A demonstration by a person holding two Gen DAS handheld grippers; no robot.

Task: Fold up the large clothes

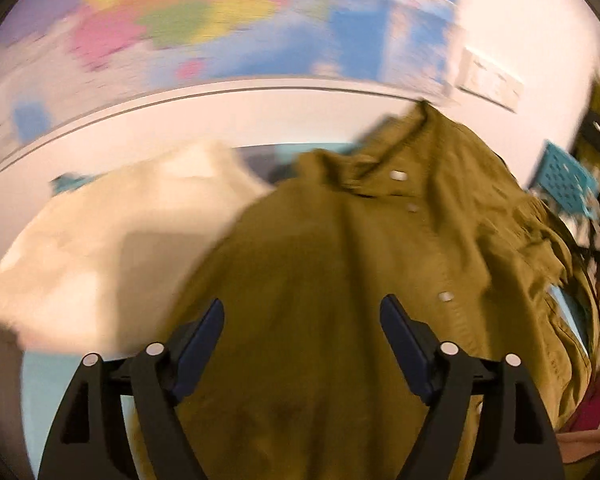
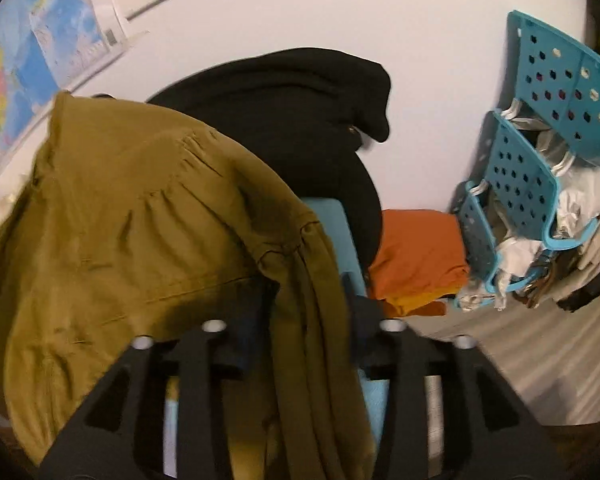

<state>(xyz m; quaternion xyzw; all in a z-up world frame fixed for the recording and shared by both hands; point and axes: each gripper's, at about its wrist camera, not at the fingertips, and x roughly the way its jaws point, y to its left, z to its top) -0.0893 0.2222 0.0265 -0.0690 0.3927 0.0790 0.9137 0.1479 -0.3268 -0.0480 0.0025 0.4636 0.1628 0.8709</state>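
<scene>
Folding has barely begun: the olive shirt [image 1: 340, 240] lies rumpled, left gripper [image 1: 302, 320] spread empty above it, right gripper [image 2: 304, 316] straddling a hanging fold, grip uncertain.

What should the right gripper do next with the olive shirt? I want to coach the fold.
Probably close the right gripper on the olive shirt: a hanging fold of it lies between the fingers, but a firm pinch isn't clear. The left gripper is open above the cloth.
</scene>
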